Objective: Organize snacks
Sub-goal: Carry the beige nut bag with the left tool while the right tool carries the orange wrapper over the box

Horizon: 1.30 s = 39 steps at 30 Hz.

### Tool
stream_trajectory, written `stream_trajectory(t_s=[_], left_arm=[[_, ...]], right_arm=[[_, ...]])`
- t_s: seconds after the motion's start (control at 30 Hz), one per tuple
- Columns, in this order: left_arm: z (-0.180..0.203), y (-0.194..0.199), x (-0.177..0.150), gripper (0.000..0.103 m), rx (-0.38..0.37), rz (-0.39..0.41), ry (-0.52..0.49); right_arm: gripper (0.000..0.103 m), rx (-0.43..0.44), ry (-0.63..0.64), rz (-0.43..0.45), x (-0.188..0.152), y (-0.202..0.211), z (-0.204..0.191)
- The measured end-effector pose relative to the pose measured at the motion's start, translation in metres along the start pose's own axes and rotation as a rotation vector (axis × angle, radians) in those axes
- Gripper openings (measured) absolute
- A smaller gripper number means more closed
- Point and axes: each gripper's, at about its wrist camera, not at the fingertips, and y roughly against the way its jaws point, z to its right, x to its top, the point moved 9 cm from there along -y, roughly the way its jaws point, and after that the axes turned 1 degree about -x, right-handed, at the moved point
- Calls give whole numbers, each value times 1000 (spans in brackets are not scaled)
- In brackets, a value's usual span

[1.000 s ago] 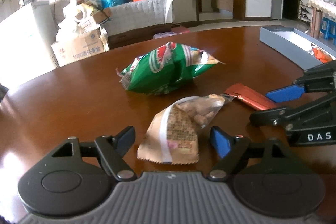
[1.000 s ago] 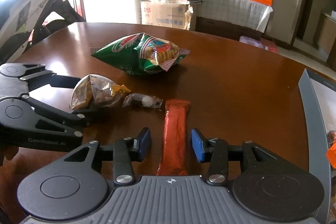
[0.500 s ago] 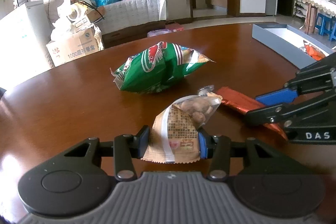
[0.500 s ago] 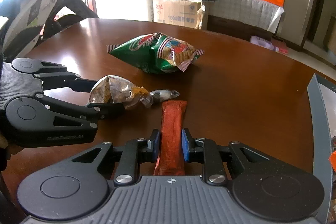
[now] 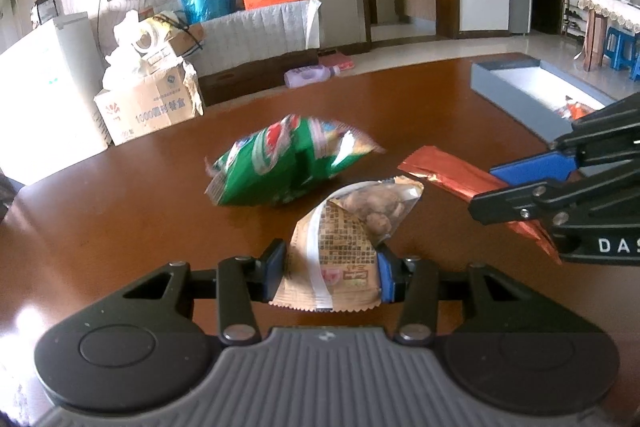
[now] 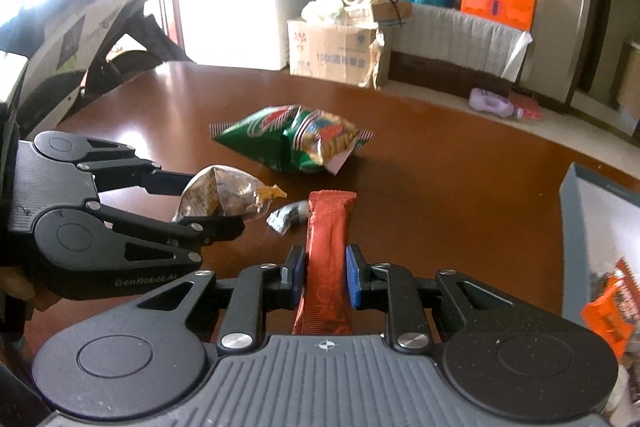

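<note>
Snacks: green chip bag [image 5: 288,163] ahead, candy [image 6: 287,217] nr red bar [image 6: 326,259].

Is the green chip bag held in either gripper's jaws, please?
No, the green chip bag lies free on the brown table, beyond both grippers.

Bare worktop [image 6: 460,195] open between green chip bag [image 6: 296,139] and grey tray [image 6: 570,203]. Small silver wrapper [image 6: 286,217] close by the left gripper [image 6: 224,203], possibly touching nothing; bag blocking straight ahead.
</note>
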Motion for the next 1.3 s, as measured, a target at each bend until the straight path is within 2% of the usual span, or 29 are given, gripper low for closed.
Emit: stream_trajectory(t_s=[0.27, 0.7, 1.03, 1.3], left_arm=[[38, 11, 24, 44, -13, 32, -16], [125, 14, 68, 44, -54, 97, -68], [208, -4, 105, 44, -115, 112, -92], [261, -31, 141, 44, -138, 125, -131]], right_arm=[[24, -31, -28, 59, 4, 37, 22], [24, -86, -117, 121, -9, 87, 92], [24, -155, -257, 164, -26, 112, 153], [24, -270, -344, 155, -48, 113, 203]])
